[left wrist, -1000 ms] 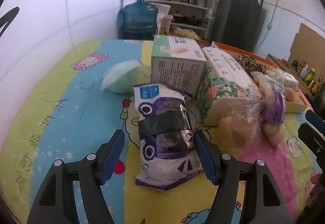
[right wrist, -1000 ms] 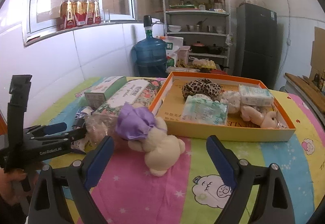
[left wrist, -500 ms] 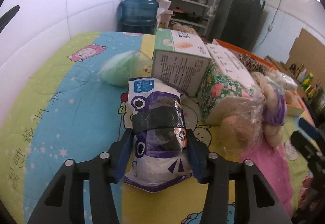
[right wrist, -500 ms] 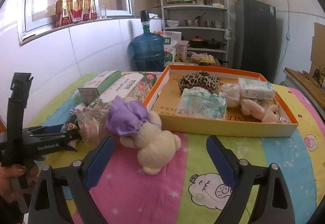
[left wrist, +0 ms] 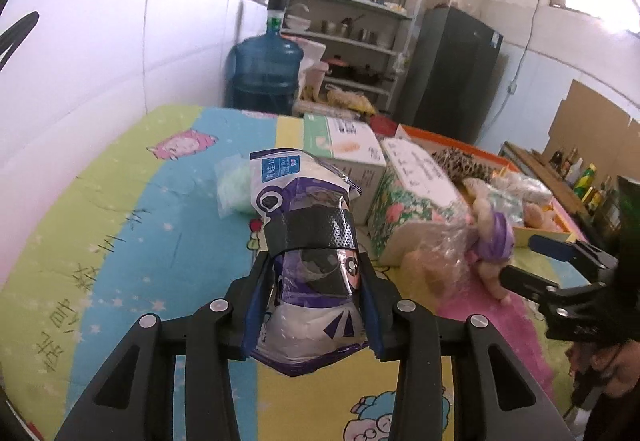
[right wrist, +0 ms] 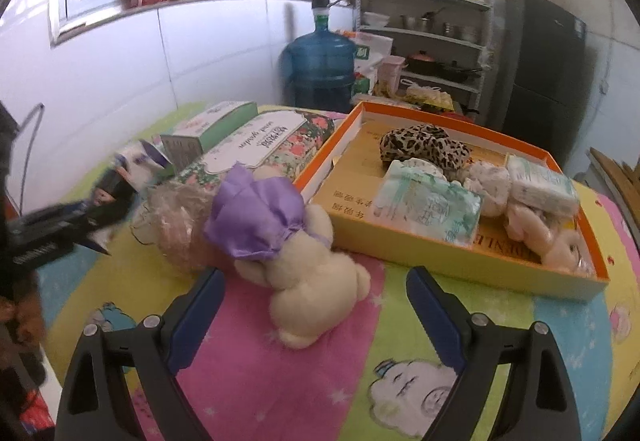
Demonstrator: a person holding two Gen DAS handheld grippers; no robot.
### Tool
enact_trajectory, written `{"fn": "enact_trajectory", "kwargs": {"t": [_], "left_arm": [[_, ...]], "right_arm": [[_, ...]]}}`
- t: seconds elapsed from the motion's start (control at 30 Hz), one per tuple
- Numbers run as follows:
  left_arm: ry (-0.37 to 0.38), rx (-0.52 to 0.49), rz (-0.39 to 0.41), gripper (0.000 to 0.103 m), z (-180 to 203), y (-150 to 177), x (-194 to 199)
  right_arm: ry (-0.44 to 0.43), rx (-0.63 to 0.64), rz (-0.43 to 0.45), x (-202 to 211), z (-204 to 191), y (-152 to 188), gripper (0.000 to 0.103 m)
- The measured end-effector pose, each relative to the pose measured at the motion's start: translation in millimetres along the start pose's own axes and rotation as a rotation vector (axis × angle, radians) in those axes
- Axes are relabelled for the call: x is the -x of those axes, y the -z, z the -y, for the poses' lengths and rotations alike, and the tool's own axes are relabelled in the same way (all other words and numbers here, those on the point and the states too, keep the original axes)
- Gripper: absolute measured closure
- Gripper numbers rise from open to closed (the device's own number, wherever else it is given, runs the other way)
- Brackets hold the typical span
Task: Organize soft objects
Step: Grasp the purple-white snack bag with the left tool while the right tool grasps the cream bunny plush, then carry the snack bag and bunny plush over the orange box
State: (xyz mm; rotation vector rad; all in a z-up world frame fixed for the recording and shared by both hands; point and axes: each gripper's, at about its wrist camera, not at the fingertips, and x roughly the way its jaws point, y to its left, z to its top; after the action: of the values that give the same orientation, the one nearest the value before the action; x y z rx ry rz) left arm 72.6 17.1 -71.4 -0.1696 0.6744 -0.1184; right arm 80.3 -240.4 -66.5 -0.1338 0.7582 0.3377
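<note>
- Left gripper (left wrist: 312, 305): closed hard on the lower half of the white and purple pouch (left wrist: 308, 241), black band across its middle; pouch tilted up, appears lifted off the patterned tablecloth (left wrist: 100, 233), though contact underneath cannot be confirmed.
- Right gripper (right wrist: 316, 305): spread wide, nothing held; hovering just short of the cream plush toy (right wrist: 304, 265) in the purple dress, lying on the cloth beside the orange tray (right wrist: 472, 269).
- Tray already loaded: leopard-print item (right wrist: 424, 149), tissue packs (right wrist: 432, 205), small pink plush (right wrist: 548, 237). Free floor space limited, mostly near the front-left corner.
- Risk, slip: glossy film, grip low on the pouch, upper part unsupported; likely to sag or slide out during the carry.
- Risk, squeeze: soft contents visibly pinched; film could split or band loosen under further pressure.
- Risk, collision: floral tissue pack (left wrist: 412, 201) and green-white box (left wrist: 344, 157) between pouch and tray; low transfer likely to clip them.
- Risk, interference: right tool close to the transfer line across the plush; simultaneous moves could tangle.
- Risk, overfill: careless drop could land on the rim and tip out.
</note>
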Motion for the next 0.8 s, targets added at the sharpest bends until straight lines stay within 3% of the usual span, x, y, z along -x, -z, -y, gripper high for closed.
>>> {"fn": "enact_trajectory", "kwargs": {"t": [0.4,0.43,0.5,0.8], "left_arm": [[-0.005,-0.008,0.016,0.061,-7,-1,10],[-0.005,-0.008,0.015,0.061,-7,-1,9],[-0.006,-0.008,0.010,0.061,-7,-1,7],[-0.005,-0.008,0.013,0.061,-9,-3,7]], "right_arm": [[-0.065,0.036,-0.051,-25,0,-9,0.011],[-0.071,0.034,-0.054,-26,0,-8,0.013],[-0.102,0.022,-0.058,-29,0,-9,0.032],[-0.095,0.001,-0.042,-23,-5,-8,0.040]]}}
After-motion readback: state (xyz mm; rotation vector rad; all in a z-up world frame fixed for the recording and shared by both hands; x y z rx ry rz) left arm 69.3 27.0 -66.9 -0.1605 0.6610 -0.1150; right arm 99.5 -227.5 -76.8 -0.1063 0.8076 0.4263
